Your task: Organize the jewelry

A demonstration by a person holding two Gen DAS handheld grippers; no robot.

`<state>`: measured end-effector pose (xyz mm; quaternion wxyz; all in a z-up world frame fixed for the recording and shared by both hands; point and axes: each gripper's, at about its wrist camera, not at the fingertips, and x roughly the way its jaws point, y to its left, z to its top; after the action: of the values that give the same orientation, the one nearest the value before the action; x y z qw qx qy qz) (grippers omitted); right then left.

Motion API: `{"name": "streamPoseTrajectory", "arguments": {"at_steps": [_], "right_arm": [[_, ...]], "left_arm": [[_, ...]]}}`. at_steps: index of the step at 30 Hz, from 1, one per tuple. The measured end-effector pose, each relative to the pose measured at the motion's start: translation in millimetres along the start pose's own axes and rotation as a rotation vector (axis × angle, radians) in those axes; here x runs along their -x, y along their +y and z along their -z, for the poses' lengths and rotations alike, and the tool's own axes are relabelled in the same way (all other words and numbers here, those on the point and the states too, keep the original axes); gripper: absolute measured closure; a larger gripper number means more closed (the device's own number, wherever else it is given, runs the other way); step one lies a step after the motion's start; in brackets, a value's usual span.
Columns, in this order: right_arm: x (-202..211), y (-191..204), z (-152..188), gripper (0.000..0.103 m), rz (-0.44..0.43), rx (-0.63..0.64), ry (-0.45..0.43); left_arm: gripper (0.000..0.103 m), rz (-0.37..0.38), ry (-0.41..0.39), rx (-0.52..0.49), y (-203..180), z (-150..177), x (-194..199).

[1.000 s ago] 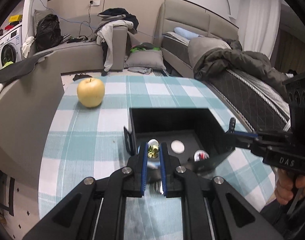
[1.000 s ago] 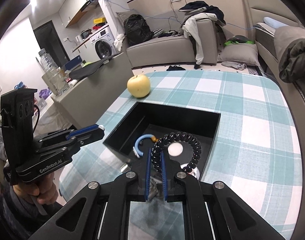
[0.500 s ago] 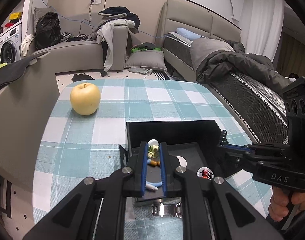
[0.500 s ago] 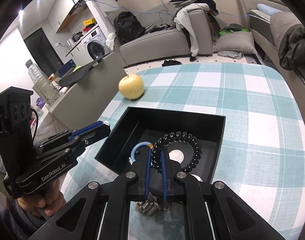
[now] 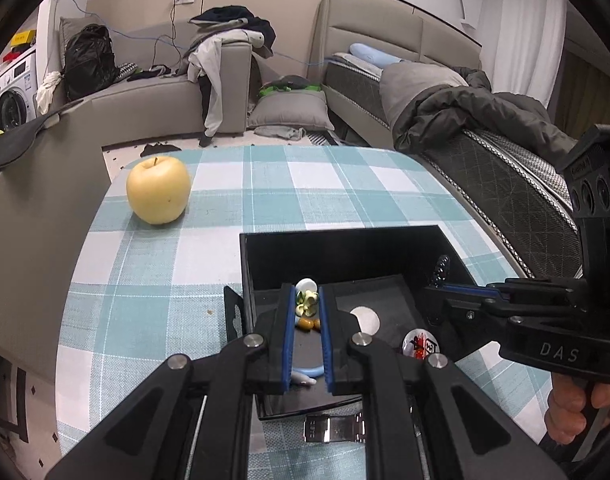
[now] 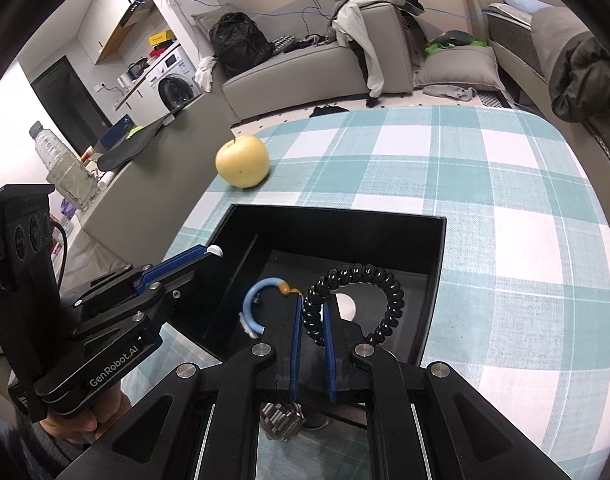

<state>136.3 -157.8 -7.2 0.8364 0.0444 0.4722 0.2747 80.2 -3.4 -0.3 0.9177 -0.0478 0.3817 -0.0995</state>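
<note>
Two grippers work over one black box (image 5: 345,248) on a teal-checked table (image 5: 153,288). Nearest, below both sets of jaws and just outside the box's near wall, lies a metal watch (image 5: 333,429), its band showing between the arms in the right wrist view too (image 6: 283,420).

The left gripper (image 5: 308,304) has its jaws pressed in on a small yellow-green flower trinket (image 5: 307,302), held at the tips above the box floor. Under those jaws, on the floor, sit an orange bead (image 5: 308,323) and a pale blue curved piece (image 5: 305,372).

The right gripper (image 6: 309,312) pinches a black coiled bracelet (image 6: 361,300) between its blue pads; the loop stands up past the fingertips and arcs to their right, over the box interior. Left of these jaws lies the same pale blue curved piece (image 6: 252,304), orange-tipped.

Beyond the left jaws and to their right, a white disc (image 5: 365,319) and a red-and-white round badge (image 5: 419,345) rest on the box floor. The right gripper (image 5: 457,292) reaches in from the right of that view, the coil (image 5: 441,272) just past its tip.

Farther out, beyond the box and left of both jaws, a yellow apple (image 5: 158,190) sits on the cloth. Behind the table are a grey sofa (image 5: 153,96) heaped with clothes and a bed (image 5: 465,120).
</note>
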Motion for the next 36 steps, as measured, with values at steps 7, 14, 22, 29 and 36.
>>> {"name": "streamPoseTrajectory", "arguments": {"at_steps": [7,14,22,29,36], "right_arm": [[-1.7,-0.3,1.7,0.092,0.01,0.001,0.013],[6.3,-3.4,1.2,0.066,0.022,0.006,0.003],[34.7,-12.6,1.2,0.031,-0.001,-0.013,-0.064],[69.7,-18.2,10.5,0.001,0.004,0.008,-0.159],[78.8,-25.0,22.1,0.0,0.088,0.012,-0.172]], "left_arm": [[0.096,-0.015,0.015,0.002,1.7,2.7,-2.4],[0.096,-0.005,0.04,-0.003,-1.2,3.0,-5.5],[0.089,-0.004,0.026,-0.044,-12.3,3.3,3.1],[0.02,0.001,-0.034,-0.036,-19.0,4.5,26.4],[0.001,-0.074,-0.074,-0.027,-14.6,17.1,46.9]]}}
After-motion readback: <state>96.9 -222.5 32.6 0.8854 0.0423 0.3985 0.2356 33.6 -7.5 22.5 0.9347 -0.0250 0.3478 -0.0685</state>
